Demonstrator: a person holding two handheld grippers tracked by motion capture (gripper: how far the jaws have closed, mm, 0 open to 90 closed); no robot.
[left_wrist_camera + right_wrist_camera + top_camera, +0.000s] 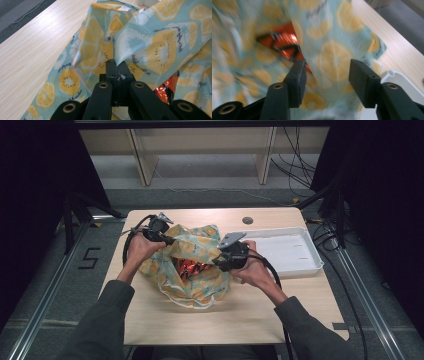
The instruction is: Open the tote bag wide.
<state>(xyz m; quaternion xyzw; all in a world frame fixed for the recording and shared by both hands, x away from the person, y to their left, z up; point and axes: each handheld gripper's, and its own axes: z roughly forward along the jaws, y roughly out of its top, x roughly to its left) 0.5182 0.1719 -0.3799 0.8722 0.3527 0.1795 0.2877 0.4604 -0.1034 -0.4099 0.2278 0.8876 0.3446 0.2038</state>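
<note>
I am looking down on a light wooden table (250, 315) with one soft cloth bag (200, 262) in pale blue, printed all over with yellow and orange fruit slices. The bag is sitting in the middle of the table, and its mouth is gaping open toward me. Inside it I am seeing something shiny, crinkly, orange and red (190, 268). I am not able to tell what it is, or how many pieces there are.

My left gripper (117, 68) is pinching the bag's cloth at its left rim. Its two black jaws are pressed tight together, with a fold of the printed cloth caught between them and pulled up off the table.

My right gripper (325, 75) is at the right rim of the bag. Its jaws are standing apart, with a strip of the cloth running between them, and they are not squeezing it. This view is blurry.

Just to the right of the bag, one white plastic tray (312, 265) with low walls is lying flat on the table. I am seeing nothing in it but its white floor.

So I am counting one bag, one tray and two grippers.
</note>
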